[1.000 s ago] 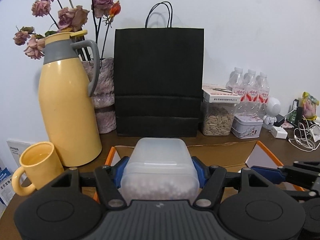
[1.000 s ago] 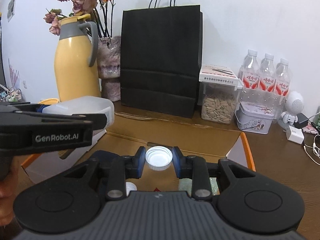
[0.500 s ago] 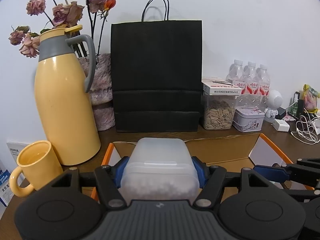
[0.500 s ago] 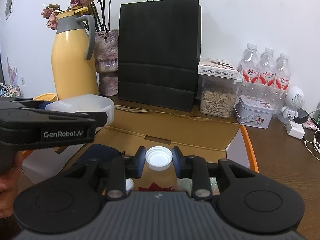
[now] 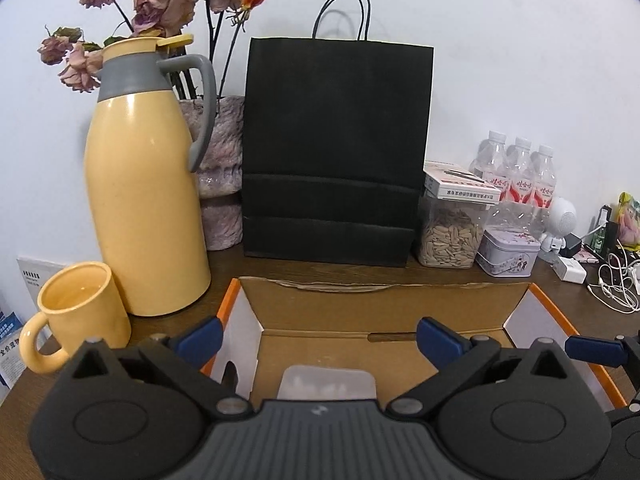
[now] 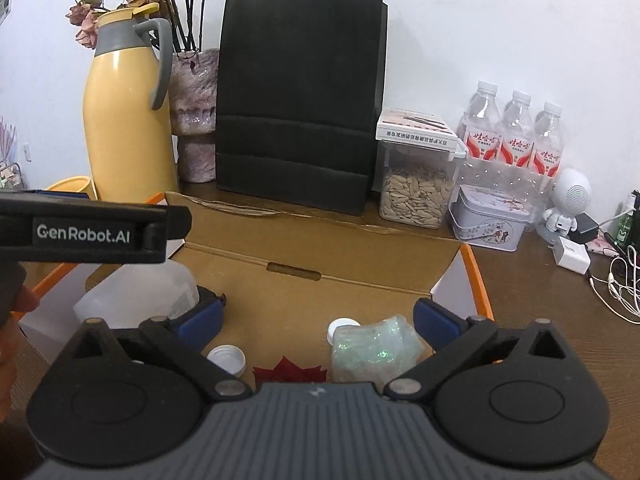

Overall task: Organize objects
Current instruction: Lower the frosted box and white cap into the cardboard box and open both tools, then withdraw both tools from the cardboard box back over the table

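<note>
Left gripper jaws just sprung wide, nothing between pads — translucent lidded plastic container lies below, inside open brown cardboard box with orange edges. Right gripper jaws also just opened wide, empty; 2 white round bottle caps rest on box floor beside crinkled clear plastic wrap.

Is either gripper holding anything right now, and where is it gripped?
Nothing is held. The left gripper and right gripper have just opened wide; the plastic container and white bottle cap lie in the cardboard box.
</note>
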Demonstrator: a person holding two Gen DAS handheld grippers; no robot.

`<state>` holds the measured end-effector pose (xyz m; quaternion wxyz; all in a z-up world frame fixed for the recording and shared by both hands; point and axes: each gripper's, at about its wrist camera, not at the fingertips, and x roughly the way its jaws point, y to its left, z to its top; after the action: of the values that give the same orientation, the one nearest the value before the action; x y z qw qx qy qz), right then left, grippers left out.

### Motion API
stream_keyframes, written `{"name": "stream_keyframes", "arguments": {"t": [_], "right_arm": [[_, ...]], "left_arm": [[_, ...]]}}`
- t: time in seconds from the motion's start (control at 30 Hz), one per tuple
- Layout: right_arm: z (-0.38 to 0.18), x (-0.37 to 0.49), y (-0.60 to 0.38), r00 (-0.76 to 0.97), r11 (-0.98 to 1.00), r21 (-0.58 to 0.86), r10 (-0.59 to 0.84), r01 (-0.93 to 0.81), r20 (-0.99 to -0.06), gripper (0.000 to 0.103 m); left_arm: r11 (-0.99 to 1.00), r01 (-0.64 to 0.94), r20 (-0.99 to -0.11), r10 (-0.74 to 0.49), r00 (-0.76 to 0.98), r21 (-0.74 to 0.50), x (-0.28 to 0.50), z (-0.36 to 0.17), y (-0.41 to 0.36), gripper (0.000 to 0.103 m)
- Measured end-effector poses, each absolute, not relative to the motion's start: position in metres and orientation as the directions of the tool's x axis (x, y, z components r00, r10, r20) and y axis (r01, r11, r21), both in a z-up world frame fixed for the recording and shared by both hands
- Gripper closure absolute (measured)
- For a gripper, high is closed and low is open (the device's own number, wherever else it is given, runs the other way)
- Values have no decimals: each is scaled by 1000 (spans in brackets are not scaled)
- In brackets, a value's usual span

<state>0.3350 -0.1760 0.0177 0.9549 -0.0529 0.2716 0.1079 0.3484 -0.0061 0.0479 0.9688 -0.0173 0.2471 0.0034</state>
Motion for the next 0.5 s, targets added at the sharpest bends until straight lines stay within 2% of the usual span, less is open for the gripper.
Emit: {"name": "stream_keyframes", "arguments": {"t": [0.5], "right_arm": [[27,319,-180,856,972,-57,172,-228,-487,0]], "left_arm": [[999,-3,-431,-12,902,-34,328,62,-10,0]]}}
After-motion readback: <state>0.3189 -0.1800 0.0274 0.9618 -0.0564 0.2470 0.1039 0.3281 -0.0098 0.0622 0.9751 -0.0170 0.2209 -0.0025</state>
